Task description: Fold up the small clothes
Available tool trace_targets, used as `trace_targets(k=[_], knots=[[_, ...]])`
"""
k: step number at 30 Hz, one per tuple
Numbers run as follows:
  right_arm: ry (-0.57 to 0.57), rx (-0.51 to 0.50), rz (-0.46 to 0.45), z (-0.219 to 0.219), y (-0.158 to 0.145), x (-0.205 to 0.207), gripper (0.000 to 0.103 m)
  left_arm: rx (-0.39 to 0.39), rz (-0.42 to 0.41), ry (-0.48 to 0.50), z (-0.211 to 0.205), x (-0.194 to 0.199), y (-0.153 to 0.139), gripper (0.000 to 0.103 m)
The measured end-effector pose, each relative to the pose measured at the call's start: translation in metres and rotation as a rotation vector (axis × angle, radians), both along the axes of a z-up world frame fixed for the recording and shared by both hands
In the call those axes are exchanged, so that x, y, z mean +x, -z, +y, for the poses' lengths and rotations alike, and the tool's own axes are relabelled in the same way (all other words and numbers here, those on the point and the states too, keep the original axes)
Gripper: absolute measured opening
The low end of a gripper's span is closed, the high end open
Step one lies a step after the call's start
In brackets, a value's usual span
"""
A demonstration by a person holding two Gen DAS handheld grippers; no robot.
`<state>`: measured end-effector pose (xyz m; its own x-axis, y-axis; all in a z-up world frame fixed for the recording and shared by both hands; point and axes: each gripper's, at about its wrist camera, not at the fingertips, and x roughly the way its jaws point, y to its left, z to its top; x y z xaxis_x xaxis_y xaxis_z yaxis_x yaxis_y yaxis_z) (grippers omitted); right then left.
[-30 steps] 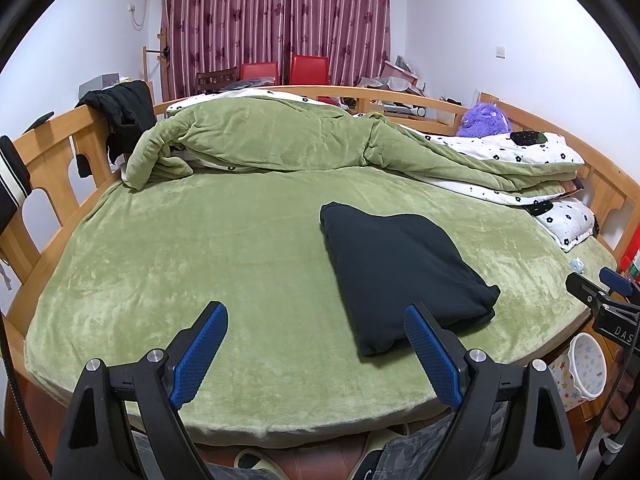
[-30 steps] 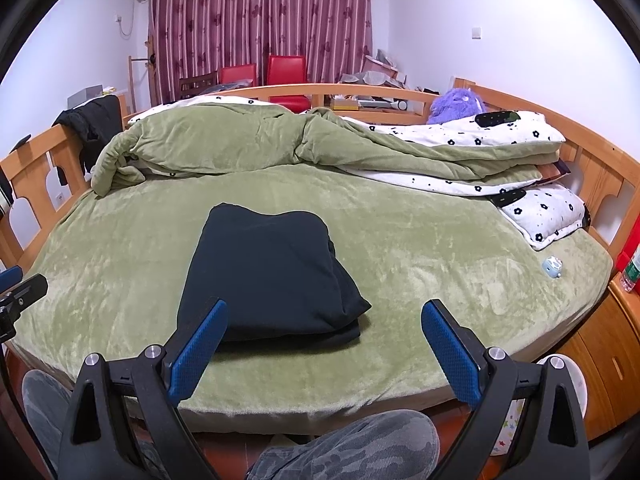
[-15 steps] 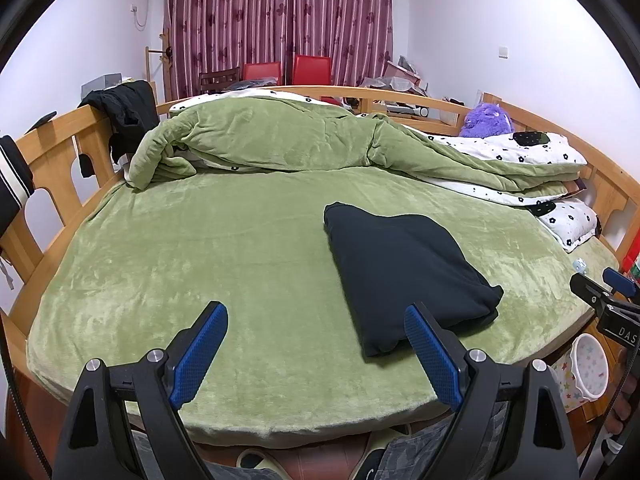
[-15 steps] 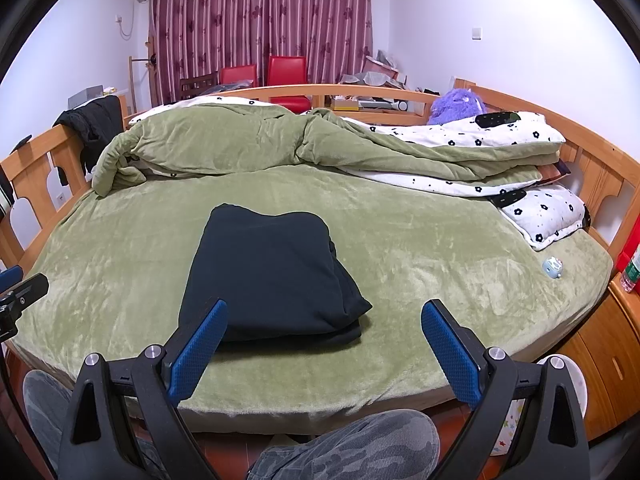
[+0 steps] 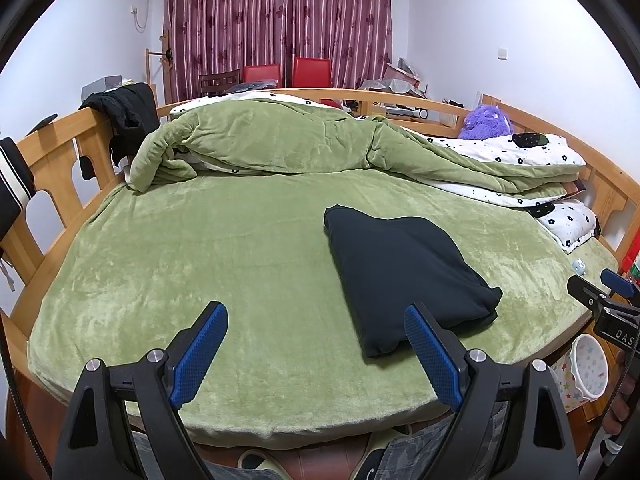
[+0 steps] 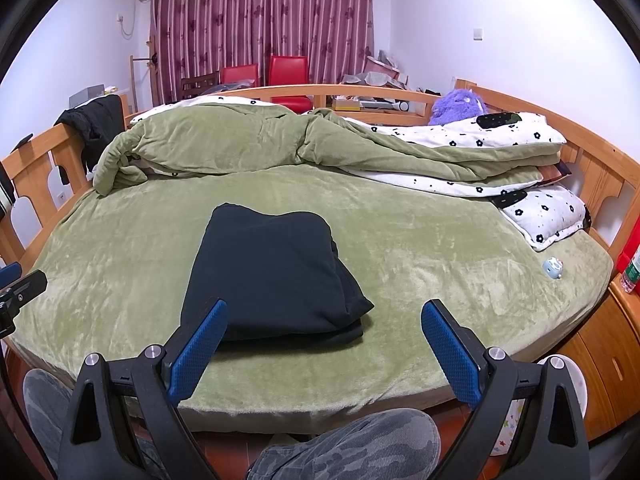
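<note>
Lying folded on the green bed [image 5: 200, 264], a dark garment [image 5: 400, 268] sits right of the left gripper [image 5: 316, 344], jaws wide apart, empty. Right view: garment [image 6: 268, 268] ahead-left of the right gripper [image 6: 324, 344], also spread, empty.

Between my two wide-open grippers and the folded black garment [image 6: 272, 268] lies bare green plush bedsheet [image 5: 192, 264]. Farther back, a heaped green quilt [image 5: 272, 144] blocks passage; wooden bed rails [image 6: 600, 176] wall both sides.
</note>
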<state>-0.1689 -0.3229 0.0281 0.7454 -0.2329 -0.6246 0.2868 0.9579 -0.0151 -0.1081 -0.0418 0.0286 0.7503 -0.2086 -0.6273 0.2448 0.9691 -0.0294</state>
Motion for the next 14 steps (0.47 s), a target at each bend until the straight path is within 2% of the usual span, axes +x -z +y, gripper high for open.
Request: trace_targets(k=[14], knots=[[-0.003, -0.003, 0.001, 0.0023, -0.0006, 0.0007, 0.096, -0.001, 0.000, 0.003, 0.0000, -0.0001, -0.0004, 0.090]])
